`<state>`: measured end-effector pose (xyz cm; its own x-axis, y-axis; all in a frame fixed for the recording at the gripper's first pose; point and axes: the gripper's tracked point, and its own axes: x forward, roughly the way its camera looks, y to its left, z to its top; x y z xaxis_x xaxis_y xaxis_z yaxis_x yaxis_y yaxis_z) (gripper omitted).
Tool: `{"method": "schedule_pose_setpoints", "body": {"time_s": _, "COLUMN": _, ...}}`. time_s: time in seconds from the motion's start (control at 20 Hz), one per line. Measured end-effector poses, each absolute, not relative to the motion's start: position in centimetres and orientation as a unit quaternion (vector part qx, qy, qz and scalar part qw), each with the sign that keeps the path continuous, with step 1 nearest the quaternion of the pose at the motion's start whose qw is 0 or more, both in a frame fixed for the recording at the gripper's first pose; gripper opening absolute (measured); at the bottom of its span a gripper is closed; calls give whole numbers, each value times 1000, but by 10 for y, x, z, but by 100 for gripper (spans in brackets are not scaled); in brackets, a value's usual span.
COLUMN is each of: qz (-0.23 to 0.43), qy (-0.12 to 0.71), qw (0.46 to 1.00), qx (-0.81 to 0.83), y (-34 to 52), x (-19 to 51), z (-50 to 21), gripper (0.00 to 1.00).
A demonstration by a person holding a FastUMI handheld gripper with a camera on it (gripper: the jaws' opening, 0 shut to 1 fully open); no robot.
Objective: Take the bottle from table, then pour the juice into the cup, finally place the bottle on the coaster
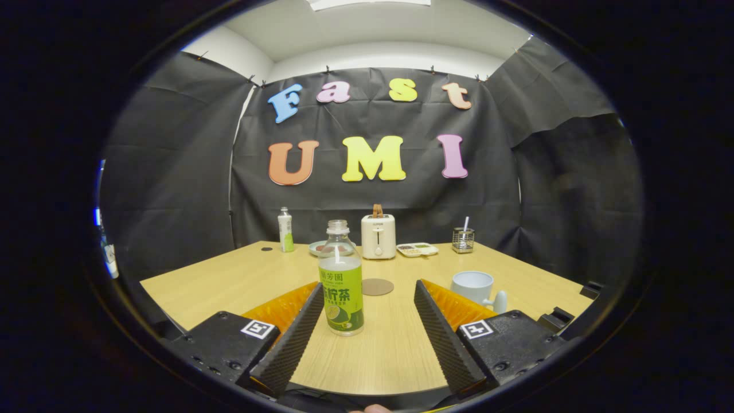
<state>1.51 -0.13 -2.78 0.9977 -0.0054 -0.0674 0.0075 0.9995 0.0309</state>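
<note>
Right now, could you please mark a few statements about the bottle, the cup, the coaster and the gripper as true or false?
1. The gripper is open, with neither finger touching the bottle. True.
2. The bottle lies on its side. False: it stands upright on the table, between the fingers and close to the left one.
3. The bottle has no cap on. True.
4. The bottle already stands on the coaster. False: the coaster lies bare just beyond the bottle.
5. The cup stands beyond the left finger. False: it stands beyond the right finger.
</note>
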Motion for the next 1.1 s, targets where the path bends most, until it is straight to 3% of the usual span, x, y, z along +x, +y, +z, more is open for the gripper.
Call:
{"method": "schedule_pose_setpoints", "body": {"time_s": 0.4, "qz": 9, "qy": 51, "qw": 999, "qx": 9, "y": 10, "x": 26, "z": -38, "gripper": 100}}
{"method": "schedule_pose_setpoints", "body": {"time_s": 1.1, "qz": 37, "qy": 188, "qw": 981, "qx": 34, "y": 39, "x": 91, "z": -90, "gripper": 100}}
